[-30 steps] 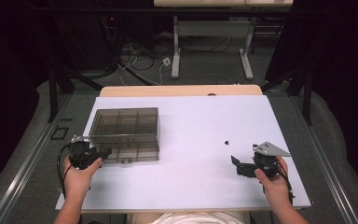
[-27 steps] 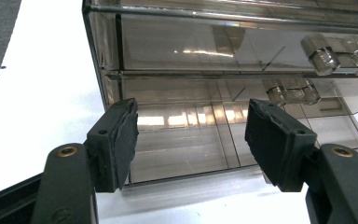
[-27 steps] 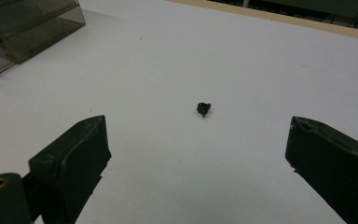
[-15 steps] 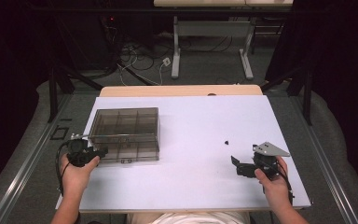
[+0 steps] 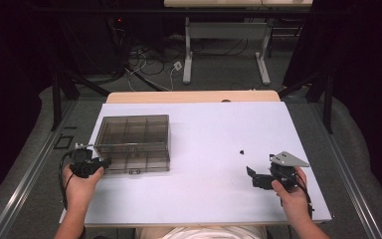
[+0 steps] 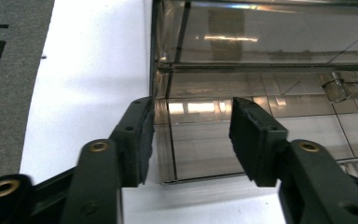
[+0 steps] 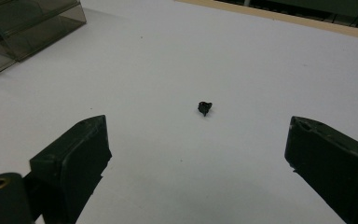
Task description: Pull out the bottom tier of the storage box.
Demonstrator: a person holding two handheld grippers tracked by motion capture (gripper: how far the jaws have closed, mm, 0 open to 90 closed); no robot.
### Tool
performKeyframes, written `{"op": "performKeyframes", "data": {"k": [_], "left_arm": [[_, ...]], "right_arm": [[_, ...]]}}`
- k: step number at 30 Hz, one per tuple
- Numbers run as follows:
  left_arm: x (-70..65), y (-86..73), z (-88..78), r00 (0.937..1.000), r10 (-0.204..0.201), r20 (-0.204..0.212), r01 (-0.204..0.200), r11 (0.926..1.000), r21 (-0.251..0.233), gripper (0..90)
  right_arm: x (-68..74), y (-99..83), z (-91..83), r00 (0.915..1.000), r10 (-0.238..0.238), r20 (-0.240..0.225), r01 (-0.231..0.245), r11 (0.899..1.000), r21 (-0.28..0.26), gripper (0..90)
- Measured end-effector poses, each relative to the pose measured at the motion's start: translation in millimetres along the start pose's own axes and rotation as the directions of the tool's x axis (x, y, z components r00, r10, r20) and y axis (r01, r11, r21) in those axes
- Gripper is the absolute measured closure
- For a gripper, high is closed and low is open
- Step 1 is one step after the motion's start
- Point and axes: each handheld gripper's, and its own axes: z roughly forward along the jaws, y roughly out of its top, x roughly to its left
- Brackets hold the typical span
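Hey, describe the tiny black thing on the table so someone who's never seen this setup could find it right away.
Start at the white table top and go to its right half, away from the smoky transparent compartment box on the left. Just ahead of the right gripper, whose jaws stand wide open toward it, lies a small black part. It lies alone on the bare white surface, dark, irregular and far smaller than the box or the grippers.

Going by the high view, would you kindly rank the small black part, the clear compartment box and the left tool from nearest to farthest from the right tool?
1. Small black part, just ahead-left of the right tool.
2. Clear compartment box, table's left half.
3. Left tool, at the box's near-left corner.
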Motion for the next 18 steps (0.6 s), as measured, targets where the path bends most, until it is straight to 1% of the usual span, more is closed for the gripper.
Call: {"op": "performKeyframes", "data": {"k": [2, 4, 9, 10, 12, 14, 15, 18], "left_arm": [[0.9, -0.5, 0.5, 1.0000, -0.005, -0.003, 0.005, 1.0000, -0.005, 55.8], [1.4, -1.4, 1.1, 1.0000, -0.003, -0.006, 0.003, 1.0000, 0.000, 58.4], [0.9, -3.4, 4.6, 0.9990, 0.031, -0.032, -0.031, 0.9995, 0.005, 63.8], [0.7, -3.8, 5.6, 0.9988, 0.032, -0.036, -0.032, 0.9995, 0.006, 64.6], [0.5, -4.7, 7.5, 0.9981, 0.046, -0.041, -0.045, 0.9989, 0.009, 66.8], [0.3, -5.2, 9.0, 0.9970, 0.060, -0.050, -0.059, 0.9980, 0.023, 68.3], [0.2, -5.4, 9.9, 0.9963, 0.066, -0.056, -0.064, 0.9976, 0.027, 68.9], [0.3, -5.6, 11.5, 0.9964, 0.067, -0.053, -0.065, 0.9973, 0.035, 70.9]], "right_arm": [[0.1, 0.3, -0.6, 1.0000, 0.000, -0.002, 0.000, 1.000, 0.010, 6.2], [0.5, 0.3, -0.7, 1.0000, 0.002, -0.004, -0.002, 1.000, 0.008, 6.3], [0.2, 0.4, -0.6, 1.0000, -0.002, -0.004, 0.002, 1.000, 0.007, 6.4], [0.3, 0.2, -0.1, 1.0000, -0.001, -0.004, 0.001, 1.000, -0.002, 6.5], [0.2, 0.2, -0.1, 1.0000, 0.000, -0.003, 0.000, 1.000, -0.004, 6.5], [0.1, 0.2, -0.1, 1.0000, -0.002, -0.005, 0.002, 1.000, -0.003, 6.5], [0.0, 0.5, -0.7, 1.0000, -0.003, -0.006, 0.003, 1.000, 0.009, 6.5], [0.2, 0.5, -0.6, 1.0000, -0.003, -0.007, 0.003, 1.000, 0.006, 6.6]]}}
